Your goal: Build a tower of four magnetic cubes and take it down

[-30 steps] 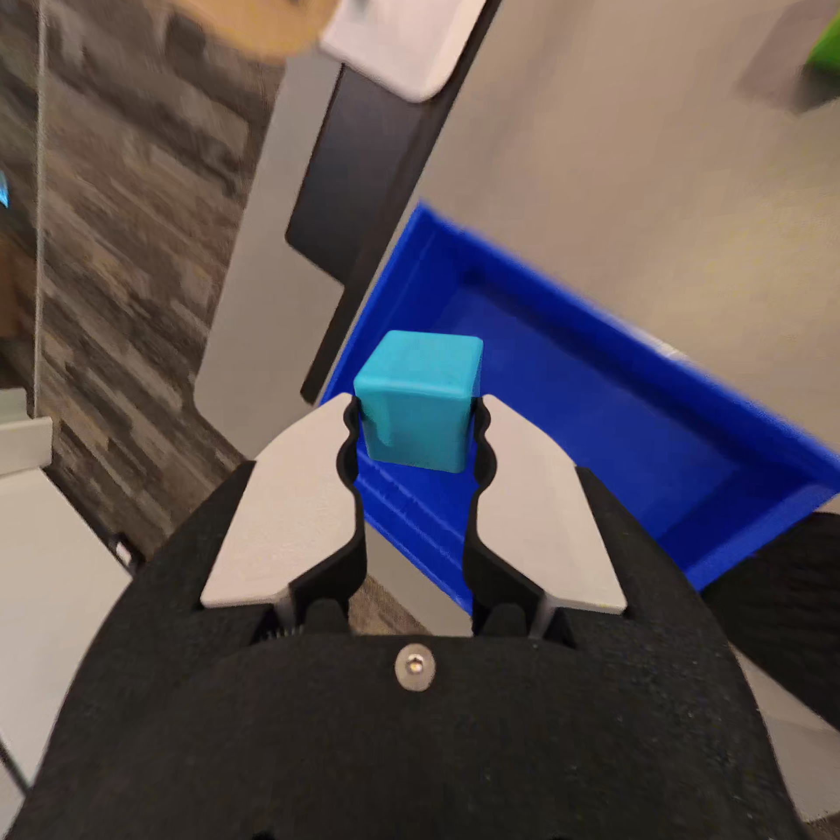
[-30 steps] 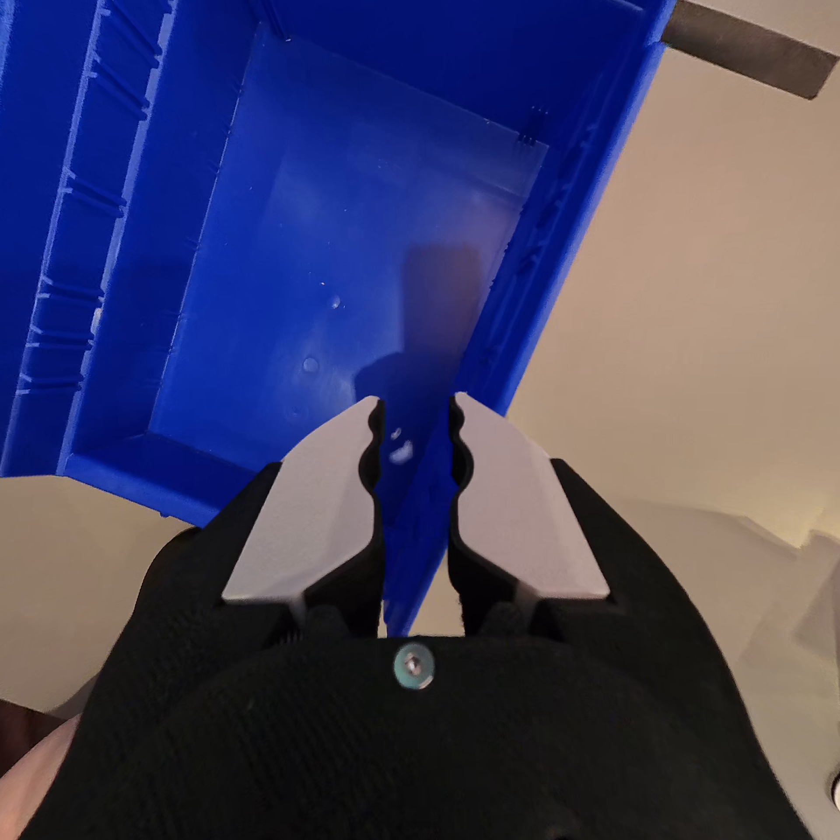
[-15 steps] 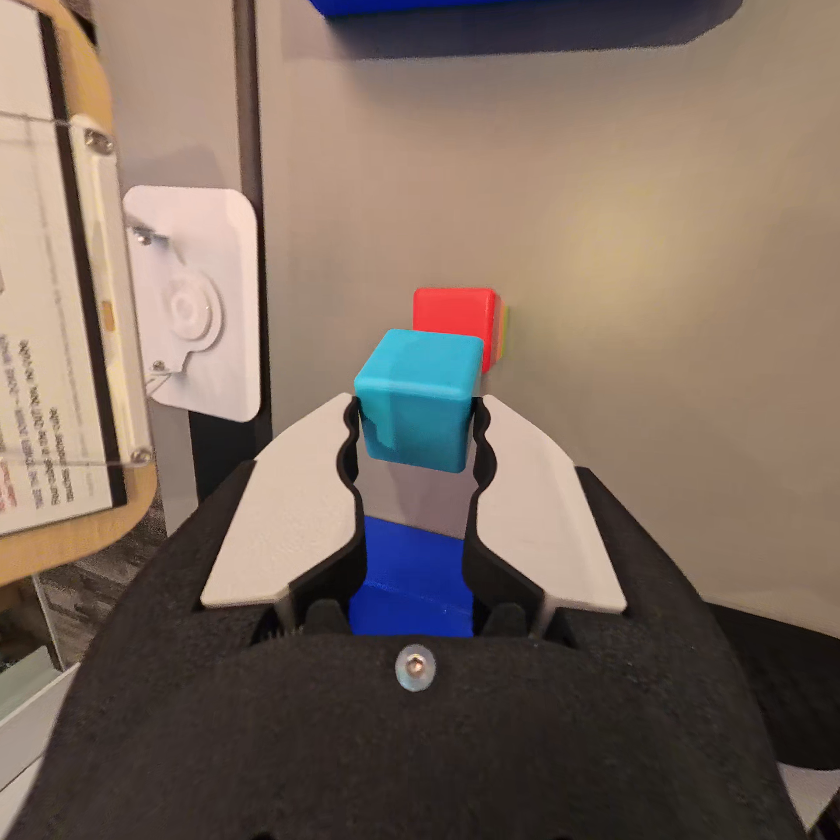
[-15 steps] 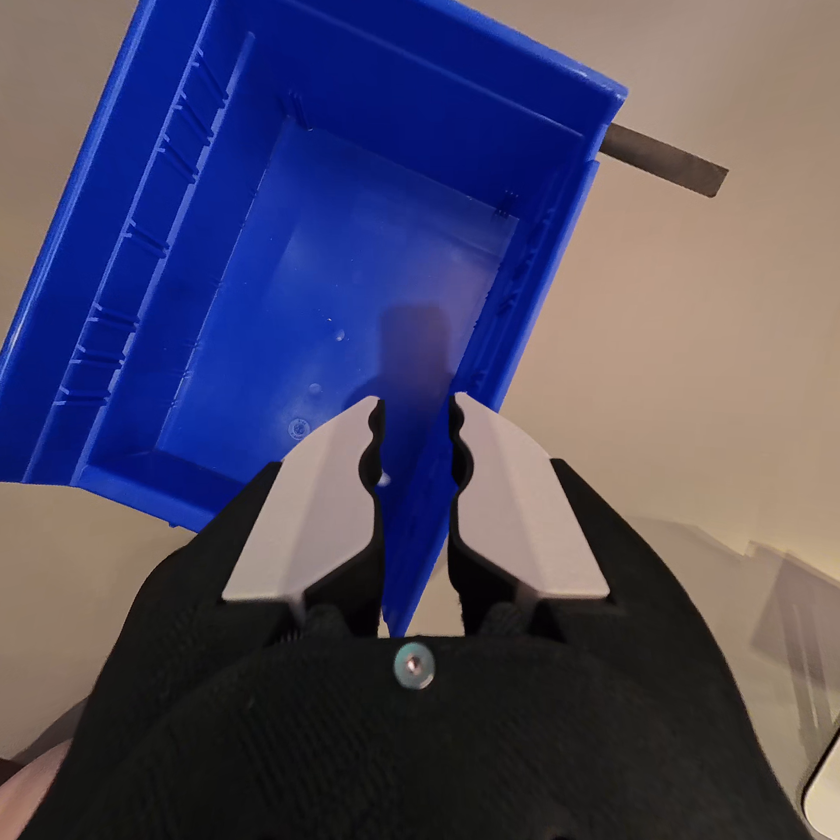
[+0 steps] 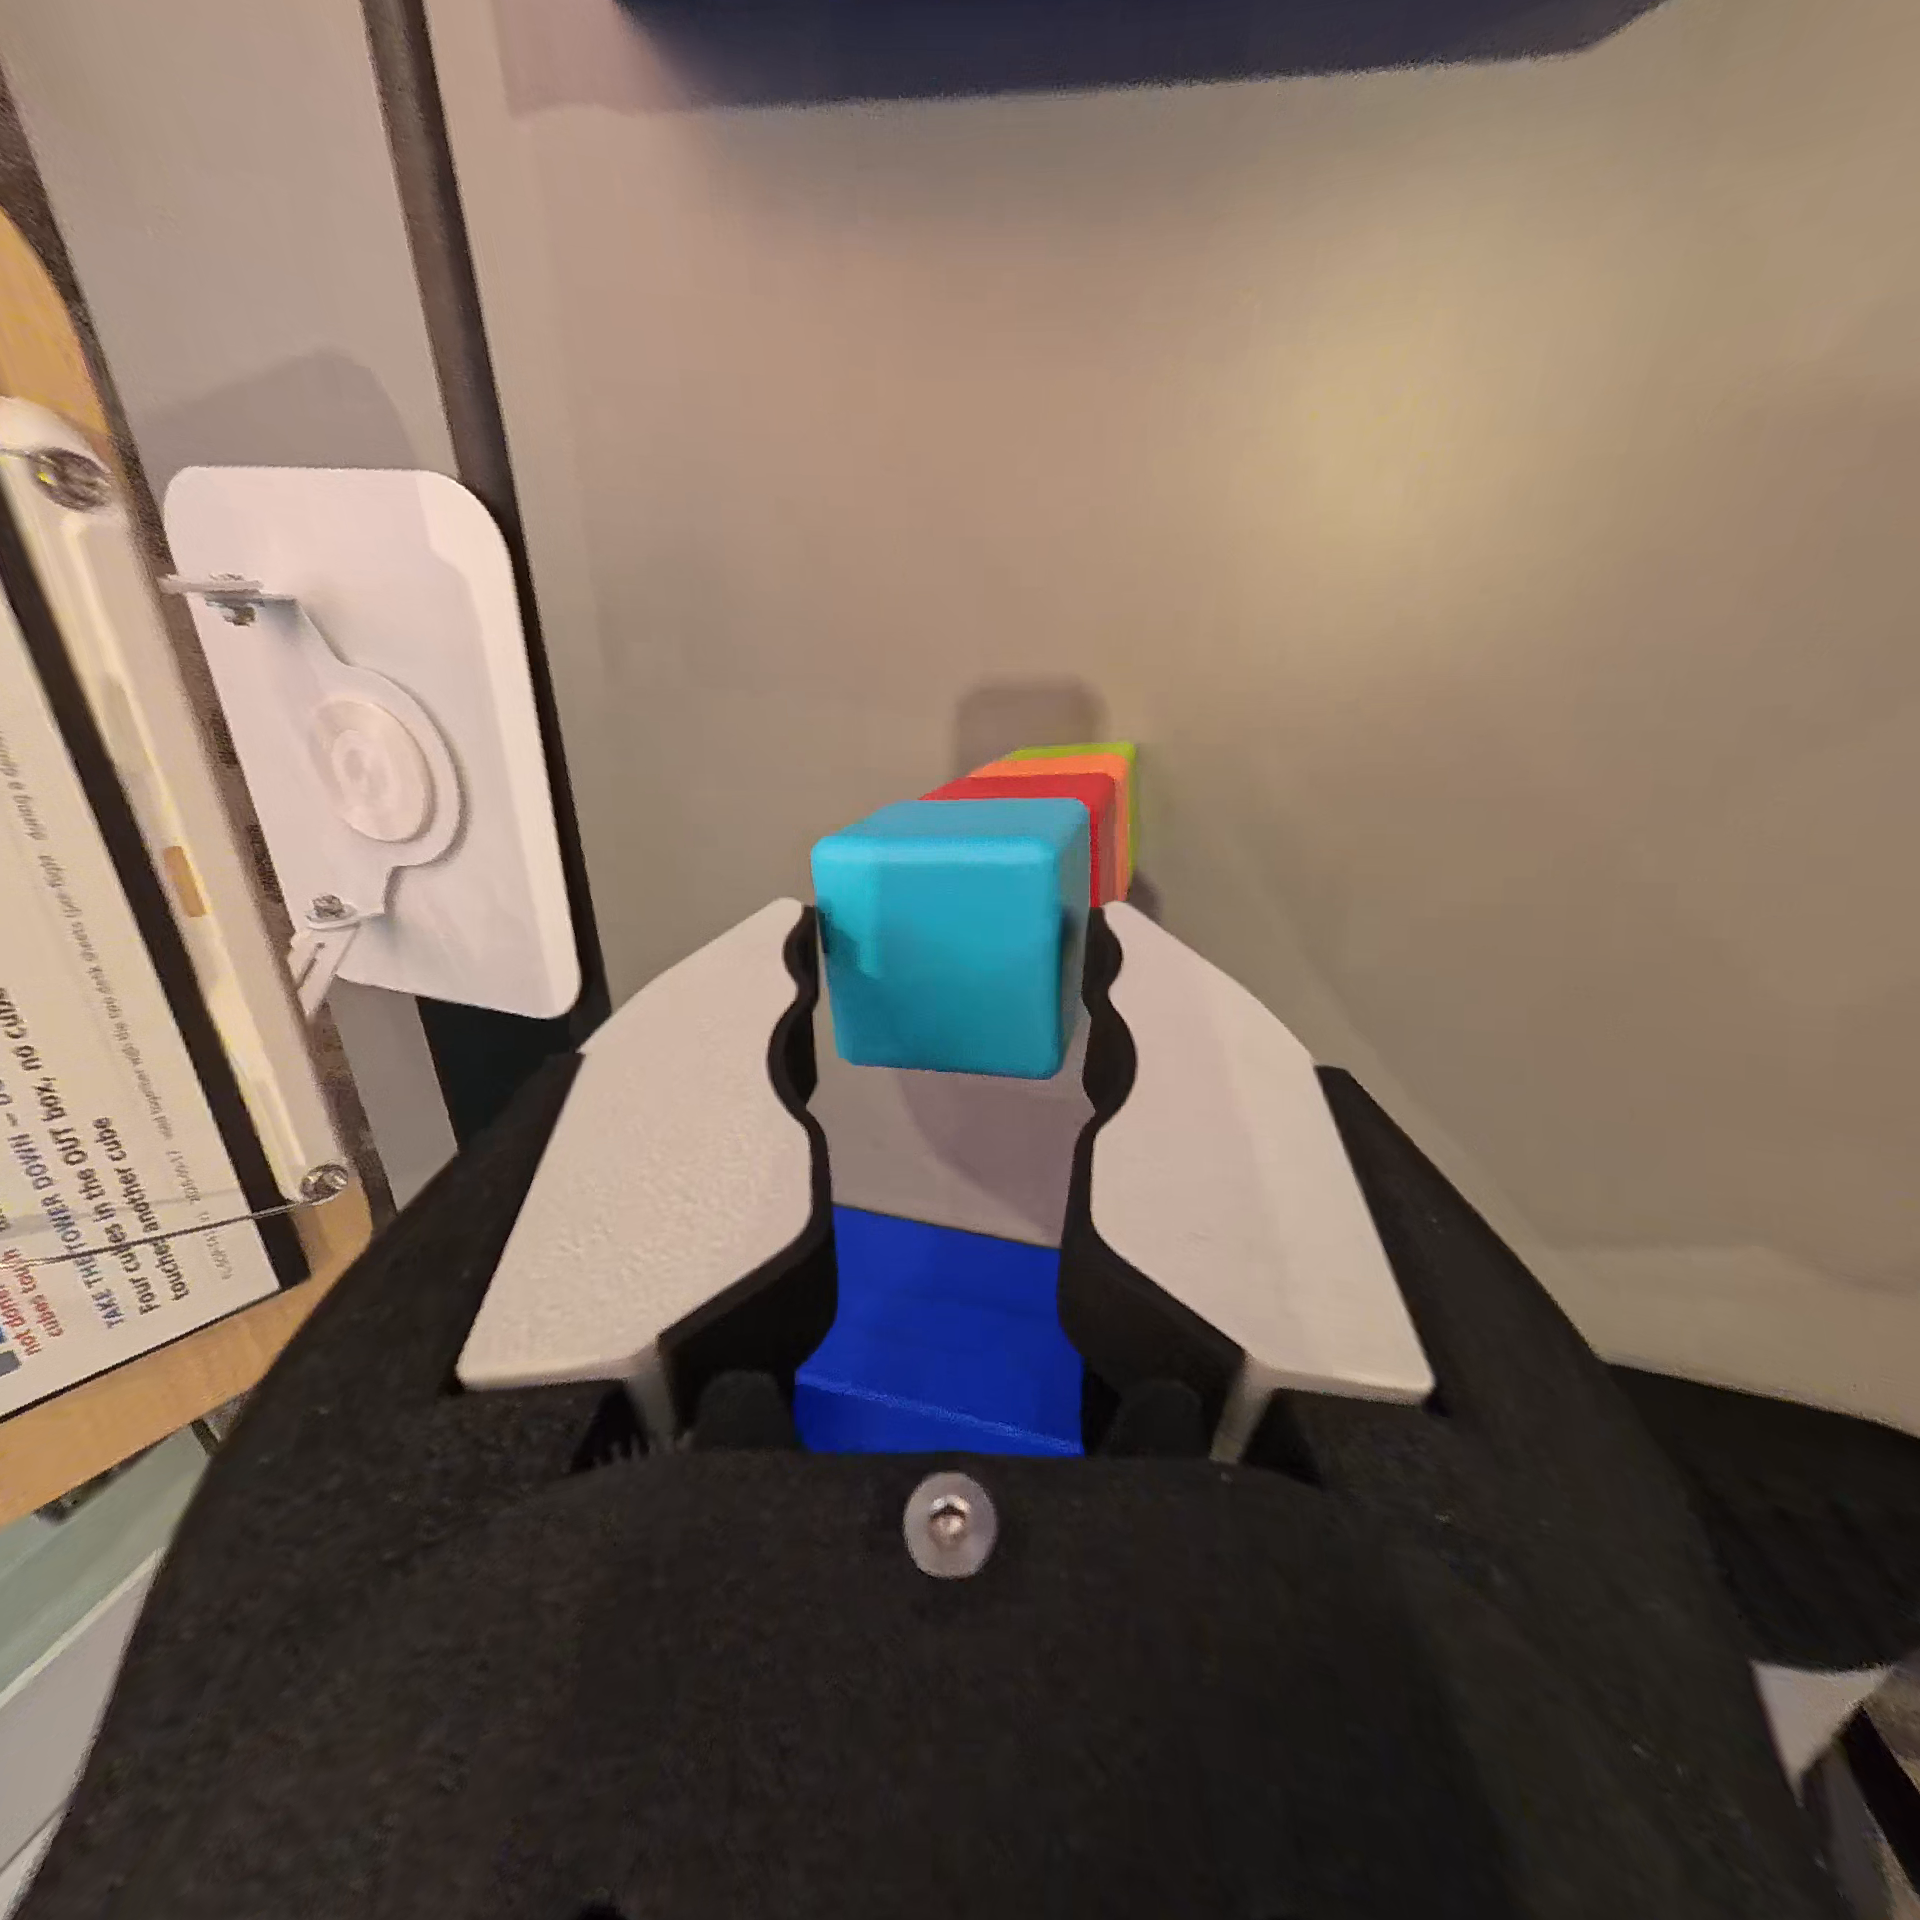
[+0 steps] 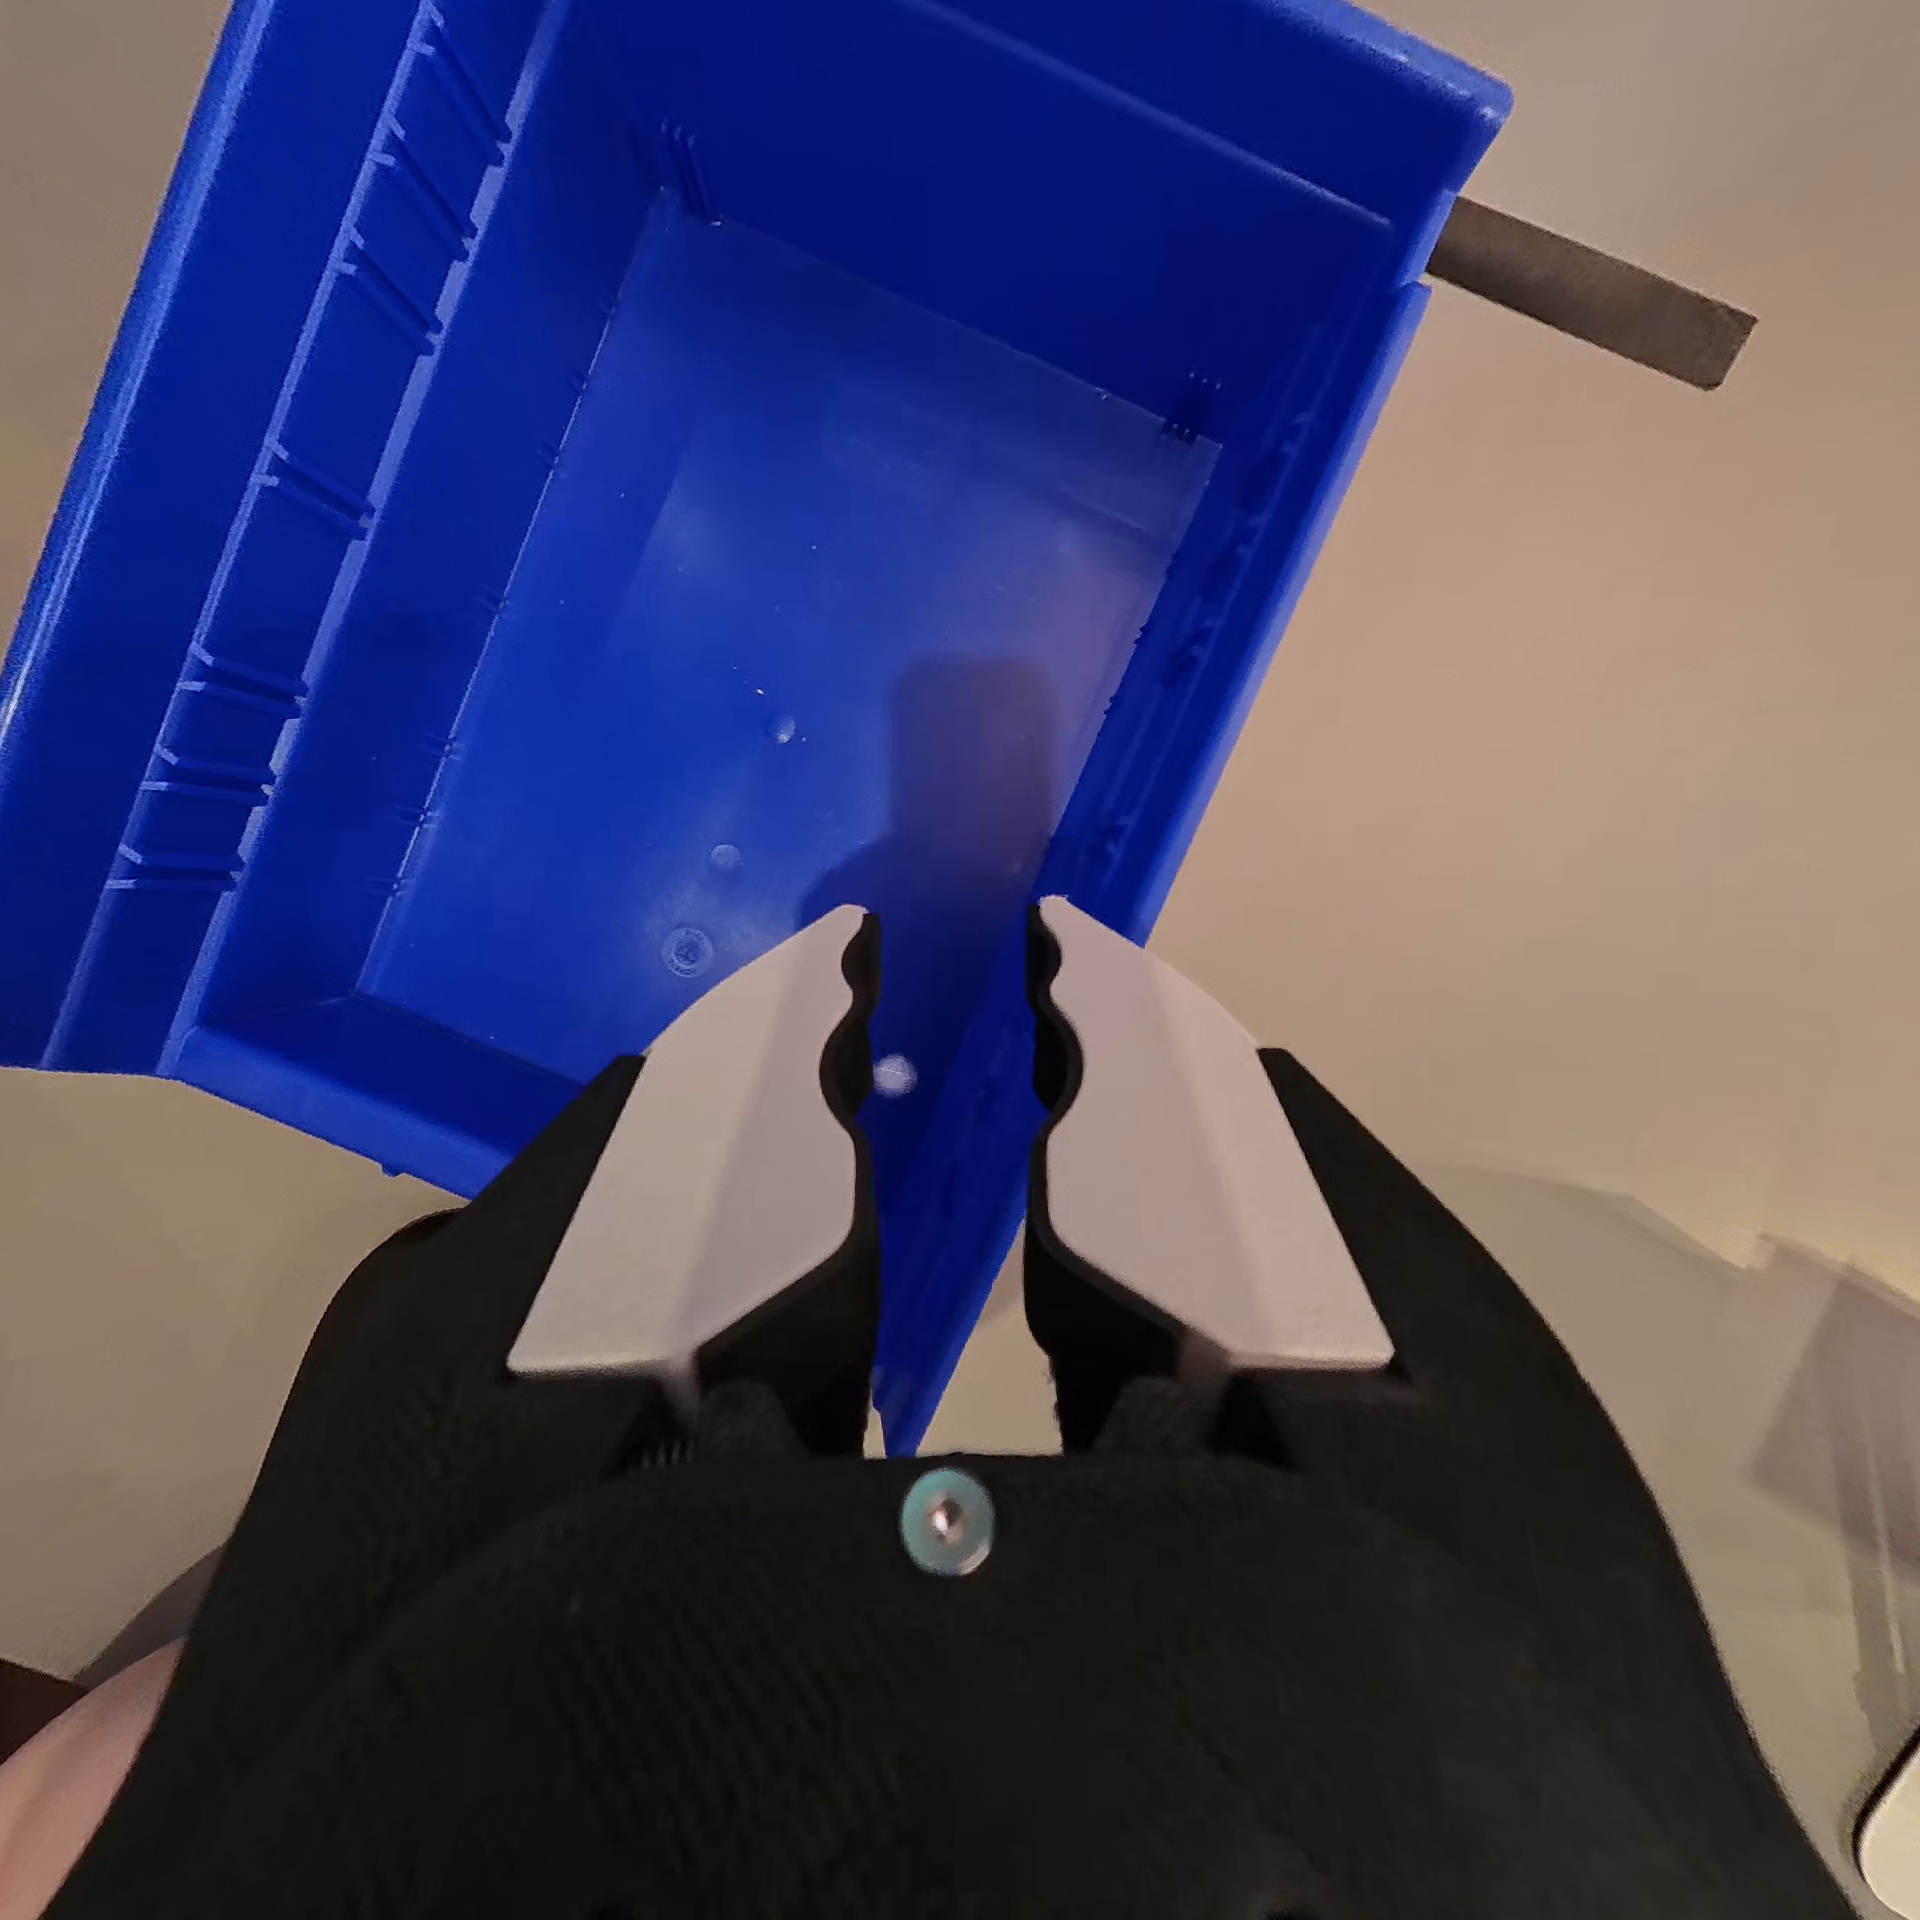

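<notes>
My left gripper [image 5: 951, 914] is shut on a cyan cube [image 5: 951, 945] and holds it just in front of a stack of three cubes, seen end-on. The stack shows a red cube [image 5: 1110, 852] nearest, then an orange cube [image 5: 1049, 769], then a green cube [image 5: 1086, 750] on the grey table. The cyan cube hides most of the red one; I cannot tell whether they touch. My right gripper [image 6: 951, 920] is open and empty, its jaws a little apart over the right wall of an empty blue bin [image 6: 1039, 145].
A blue bin corner [image 5: 935, 1340] shows between the left fingers, and a dark blue blurred edge [image 5: 1039, 42] at the top. A white bracket plate [image 5: 364, 727], a printed card on a wooden board [image 5: 94, 1091] and a black strip [image 5: 436, 312] lie left of the stack. Another black strip [image 6: 1590, 312] lies beyond the bin. The gap from one gripper's tips to the other's is roughly 35 cm. The white bracket plate [image 5: 364, 727] lies some 30 cm from my left tips, 50 cm from my right tips.
My left gripper swung with the cyan cube from over the blue bin to the cube stack and moved closer to it. My right gripper drew back from the bin, still open.
</notes>
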A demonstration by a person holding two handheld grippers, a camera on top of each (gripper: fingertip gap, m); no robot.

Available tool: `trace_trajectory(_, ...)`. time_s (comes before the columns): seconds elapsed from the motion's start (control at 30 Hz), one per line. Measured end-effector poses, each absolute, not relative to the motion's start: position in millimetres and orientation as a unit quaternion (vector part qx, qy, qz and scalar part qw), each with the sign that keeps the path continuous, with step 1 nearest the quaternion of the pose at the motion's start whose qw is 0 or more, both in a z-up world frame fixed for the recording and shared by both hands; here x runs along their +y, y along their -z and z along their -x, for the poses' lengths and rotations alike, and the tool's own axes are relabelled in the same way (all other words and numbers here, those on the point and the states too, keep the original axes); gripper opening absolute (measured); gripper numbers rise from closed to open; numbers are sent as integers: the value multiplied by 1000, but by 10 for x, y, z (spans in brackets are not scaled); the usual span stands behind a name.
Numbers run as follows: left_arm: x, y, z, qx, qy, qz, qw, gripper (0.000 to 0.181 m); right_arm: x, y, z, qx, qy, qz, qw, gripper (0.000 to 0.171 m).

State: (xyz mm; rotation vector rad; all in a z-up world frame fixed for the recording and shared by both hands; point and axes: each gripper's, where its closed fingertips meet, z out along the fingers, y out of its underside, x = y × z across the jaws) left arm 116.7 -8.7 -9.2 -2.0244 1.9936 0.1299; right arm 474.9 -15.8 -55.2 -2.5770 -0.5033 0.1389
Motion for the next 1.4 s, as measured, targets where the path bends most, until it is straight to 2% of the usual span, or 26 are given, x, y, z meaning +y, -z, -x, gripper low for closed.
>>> trace_trajectory(0.1,-79,-6,-1176,682,-28,706,189,61,-154,537,-4743,-186,-53,947,258,29)
trace_trajectory(0.17,-21,-122,-1155,645,-13,721,255,68,-151,515,-4731,-188,-54,945,264,29)
trace_trajectory(0.3,-188,-163,-1156,515,127,764,367,70,-134,456,-4696,-193,-57,939,278,29)
trace_trajectory(0.4,-237,-69,-1074,436,155,759,459,83,-103,406,-4658,-195,-60,935,290,29)
trace_trajectory(0.57,-160,146,-946,335,128,734,577,75,-71,381,-4573,-208,-57,931,294,29)
trace_trajectory(0.73,-22,504,-1021,283,181,759,558,80,-57,383,-4489,-220,-49,930,290,29)
trace_trajectory(0.87,52,539,-1138,263,263,743,556,82,-44,406,-4403,-233,-44,930,282,29)
trace_trajectory(1.1,28,607,-1243,295,299,715,559,63,-5,398,-4282,-255,-24,927,275,29)
trace_trajectory(1.23,-17,602,-1285,307,319,702,557,63,41,213,-4065,-280,-18,908,310,29)
trace_trajectory(1.4,-173,603,-1364,336,344,684,548,63,77,-267,-3299,-354,-60,838,410,32)
